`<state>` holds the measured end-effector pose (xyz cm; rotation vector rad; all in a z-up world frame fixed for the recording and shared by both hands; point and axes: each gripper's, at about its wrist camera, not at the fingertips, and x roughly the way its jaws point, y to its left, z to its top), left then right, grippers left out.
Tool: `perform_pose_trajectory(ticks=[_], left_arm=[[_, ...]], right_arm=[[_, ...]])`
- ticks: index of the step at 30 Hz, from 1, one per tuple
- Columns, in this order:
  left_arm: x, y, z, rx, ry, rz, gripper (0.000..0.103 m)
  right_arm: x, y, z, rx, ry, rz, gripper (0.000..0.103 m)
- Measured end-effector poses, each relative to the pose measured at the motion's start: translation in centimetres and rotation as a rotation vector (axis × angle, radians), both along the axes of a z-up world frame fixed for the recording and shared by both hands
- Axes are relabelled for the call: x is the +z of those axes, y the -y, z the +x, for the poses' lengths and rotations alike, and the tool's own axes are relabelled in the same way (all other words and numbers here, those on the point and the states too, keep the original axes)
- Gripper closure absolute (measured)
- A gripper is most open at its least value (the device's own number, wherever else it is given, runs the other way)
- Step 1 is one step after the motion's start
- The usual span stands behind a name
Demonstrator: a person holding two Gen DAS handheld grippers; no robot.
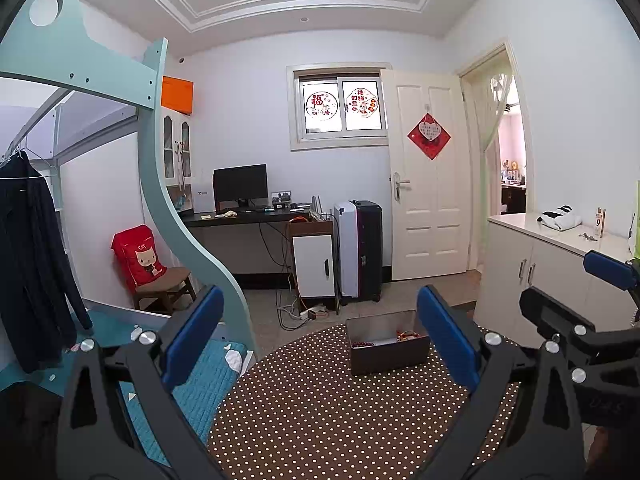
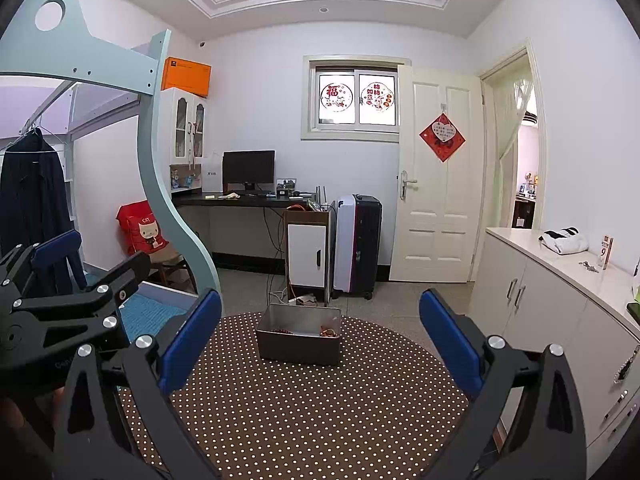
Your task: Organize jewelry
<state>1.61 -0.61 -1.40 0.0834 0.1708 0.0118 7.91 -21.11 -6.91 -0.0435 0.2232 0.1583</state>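
Observation:
A grey open box (image 1: 386, 342) stands at the far side of a round table with a brown polka-dot cloth (image 1: 320, 412). Dark red beads (image 1: 362, 345) and an orange-red piece (image 1: 408, 335) lie inside it. The box also shows in the right wrist view (image 2: 299, 336). My left gripper (image 1: 320, 336) is open and empty, held above the table's near side. My right gripper (image 2: 320, 336) is open and empty too, beside the left one. The right gripper shows at the right edge of the left wrist view (image 1: 576, 292), and the left gripper at the left edge of the right wrist view (image 2: 92, 264).
A teal bunk-bed frame (image 1: 180, 216) and blue mattress (image 1: 200, 384) stand left of the table. A white cabinet (image 2: 560, 300) runs along the right wall. A desk (image 1: 244, 216), a small cabinet (image 1: 314, 264) and suitcases (image 1: 360, 248) stand at the back wall.

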Motion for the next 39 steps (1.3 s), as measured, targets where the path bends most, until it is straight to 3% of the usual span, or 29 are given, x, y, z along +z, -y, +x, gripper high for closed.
perform_pose_trajectory(ticks=[39], left_arm=[[-0.18, -0.5, 0.39, -0.005, -0.014, -0.002, 0.005]], right_arm=[[-0.24, -0.2, 0.03, -0.005, -0.011, -0.005, 0.007]])
